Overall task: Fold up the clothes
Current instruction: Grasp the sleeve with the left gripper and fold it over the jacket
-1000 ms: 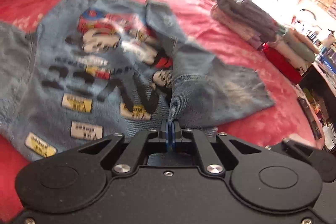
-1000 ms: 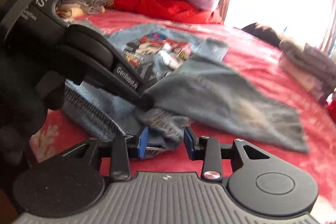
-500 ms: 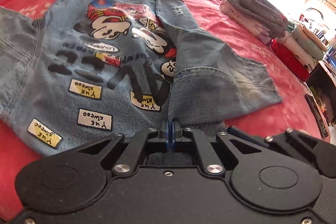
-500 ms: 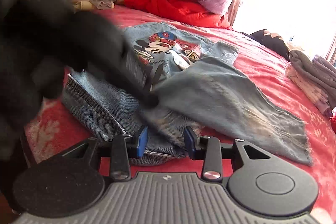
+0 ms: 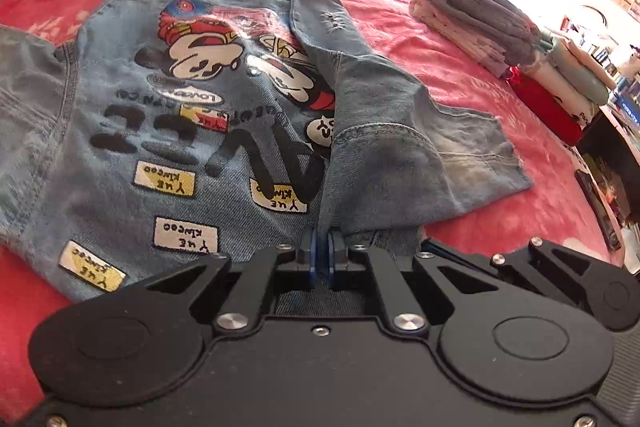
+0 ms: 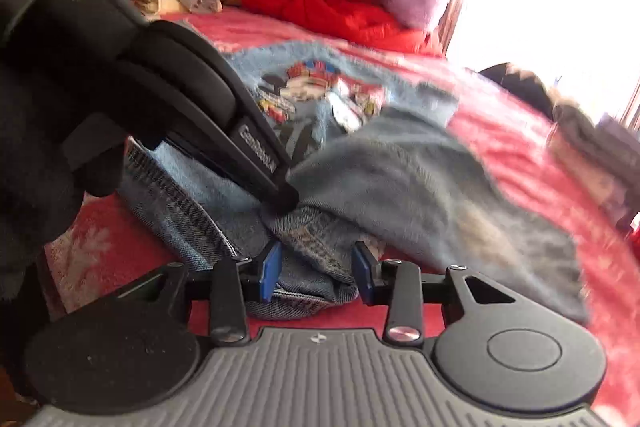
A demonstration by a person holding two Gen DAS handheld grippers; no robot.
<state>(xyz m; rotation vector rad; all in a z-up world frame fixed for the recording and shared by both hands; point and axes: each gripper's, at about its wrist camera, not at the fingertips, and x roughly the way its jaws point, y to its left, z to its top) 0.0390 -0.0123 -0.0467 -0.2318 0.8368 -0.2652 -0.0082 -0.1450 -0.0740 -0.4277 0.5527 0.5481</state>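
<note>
Little has been shifted since the earlier frames: the denim jacket (image 5: 224,131) is seen lying in much the same spread, print side up, on the red bed cover (image 5: 472,67), with one sleeve (image 5: 360,83) folded across the print. At the jacket's near hem, a fold of denim is kept pinched by the left gripper (image 5: 320,259), whose pads have been parted a hair within the last moment yet are pressed almost together. Just beside that pinch, the right gripper (image 6: 316,271) is held half spread around a bunched hem, apparently without pressing it, though that view is blurred. Folding is judged barely begun: one sleeve is in, while the other side and the body are left. No containers are seen; beyond the jacket's far side, folded clothes (image 5: 480,23) are stacked on the bed.
</note>
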